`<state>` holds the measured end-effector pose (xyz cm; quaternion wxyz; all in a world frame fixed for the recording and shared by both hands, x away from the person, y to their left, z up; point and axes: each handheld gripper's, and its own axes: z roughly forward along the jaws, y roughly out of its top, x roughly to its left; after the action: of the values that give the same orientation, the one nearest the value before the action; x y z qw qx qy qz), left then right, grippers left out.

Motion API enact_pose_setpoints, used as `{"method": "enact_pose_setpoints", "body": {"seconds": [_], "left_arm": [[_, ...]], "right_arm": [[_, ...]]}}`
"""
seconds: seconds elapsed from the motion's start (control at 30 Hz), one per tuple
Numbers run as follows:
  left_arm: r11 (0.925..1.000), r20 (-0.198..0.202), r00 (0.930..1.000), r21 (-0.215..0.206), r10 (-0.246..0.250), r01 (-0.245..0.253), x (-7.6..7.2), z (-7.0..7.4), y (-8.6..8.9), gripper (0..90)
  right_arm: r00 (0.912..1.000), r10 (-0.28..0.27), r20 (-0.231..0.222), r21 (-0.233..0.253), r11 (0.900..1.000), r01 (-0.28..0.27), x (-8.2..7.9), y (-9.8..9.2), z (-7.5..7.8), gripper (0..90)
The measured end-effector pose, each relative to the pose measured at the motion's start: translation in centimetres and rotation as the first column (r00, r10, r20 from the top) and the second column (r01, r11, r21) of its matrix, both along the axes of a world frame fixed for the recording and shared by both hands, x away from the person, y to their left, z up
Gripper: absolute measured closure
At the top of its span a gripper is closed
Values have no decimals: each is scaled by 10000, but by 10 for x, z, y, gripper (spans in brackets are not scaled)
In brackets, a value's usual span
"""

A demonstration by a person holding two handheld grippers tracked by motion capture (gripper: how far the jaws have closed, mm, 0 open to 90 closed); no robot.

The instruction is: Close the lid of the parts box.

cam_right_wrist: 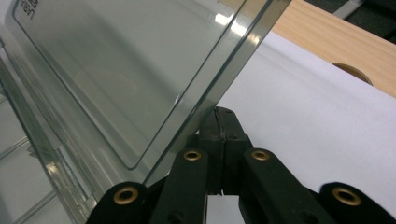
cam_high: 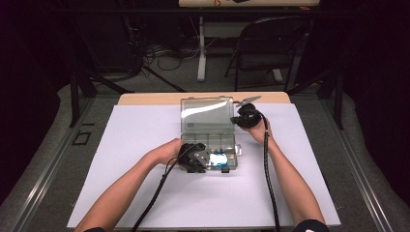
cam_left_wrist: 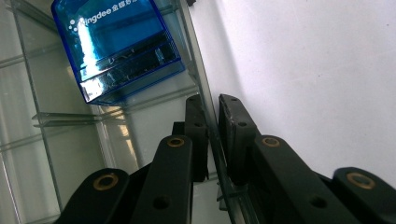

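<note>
A clear plastic organizer box [cam_high: 211,138] lies open mid-table, its lid [cam_high: 205,116] tilted up at the back. A blue transparent case [cam_high: 218,158] [cam_left_wrist: 116,46] rests in a front compartment. My left gripper [cam_high: 200,157] [cam_left_wrist: 212,105] is shut on the box's front wall [cam_left_wrist: 196,60], one jaw inside and one outside. My right gripper [cam_high: 240,118] [cam_right_wrist: 219,112] is at the lid's right edge with its jaws pressed together. The lid's edge [cam_right_wrist: 233,60] leans against the gripper's left jaw, not between the jaws.
A white sheet [cam_high: 145,193] covers most of the wooden table [cam_high: 150,98]. A round hole [cam_right_wrist: 352,72] sits in the wood near the far edge. A folding chair [cam_high: 266,43] and a table leg [cam_high: 201,48] stand beyond on the floor.
</note>
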<state>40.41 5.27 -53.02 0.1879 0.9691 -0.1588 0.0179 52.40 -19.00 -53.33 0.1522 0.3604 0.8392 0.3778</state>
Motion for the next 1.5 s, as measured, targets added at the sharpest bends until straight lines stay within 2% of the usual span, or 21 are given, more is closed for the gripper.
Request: {"method": "enact_pose_setpoints", "body": {"seconds": [0.07,0.2,0.23,0.33,0.53,0.83,0.93,1.0,1.1,1.13,1.23,1.33,1.5], "left_arm": [[10000,-15,10000,1,-5,5,0,0,0,827],[10000,10,10000,24,-37,37,0,0,0,826],[10000,9,10000,23,-38,38,0,0,0,826],[10000,21,10000,6,-40,40,0,0,0,826],[10000,18,10000,15,-18,18,0,0,0,825],[9997,172,9997,209,-155,151,0,1,-1,822],[9999,84,10000,129,-23,22,-1,1,-1,821],[9999,116,9999,155,-14,12,-1,1,-1,820],[9999,127,9999,167,29,-31,-2,1,-1,819],[9999,132,9999,156,43,-45,-2,1,-1,819],[9998,137,9999,150,100,-102,-2,1,-1,817],[9998,207,9997,128,161,-164,-3,1,-1,815],[9991,313,9986,63,426,-428,-3,1,0,753]], "right_arm": [[10000,45,-20,-97,9999,-45,-1,-1,1,900],[9997,102,231,153,9998,-105,-2,-1,1,900],[9998,122,168,40,9999,-123,-2,-1,2,900],[9992,198,349,-2,9998,-198,-4,-1,3,900],[9978,317,579,146,9994,-326,-6,-3,3,900],[9968,469,640,316,9983,-490,-10,-5,5,900],[9966,513,645,385,9978,-539,-12,-6,6,900],[9969,544,566,352,9978,-564,-13,-7,6,900],[9954,655,706,489,9964,-691,-14,-8,6,900],[9960,647,617,401,9969,-672,-15,-8,7,900],[9947,717,734,602,9953,-762,-17,-9,6,900],[9944,772,728,594,9949,-815,-19,-10,5,900],[9943,770,735,642,9946,-818,-21,-10,5,900]]}}
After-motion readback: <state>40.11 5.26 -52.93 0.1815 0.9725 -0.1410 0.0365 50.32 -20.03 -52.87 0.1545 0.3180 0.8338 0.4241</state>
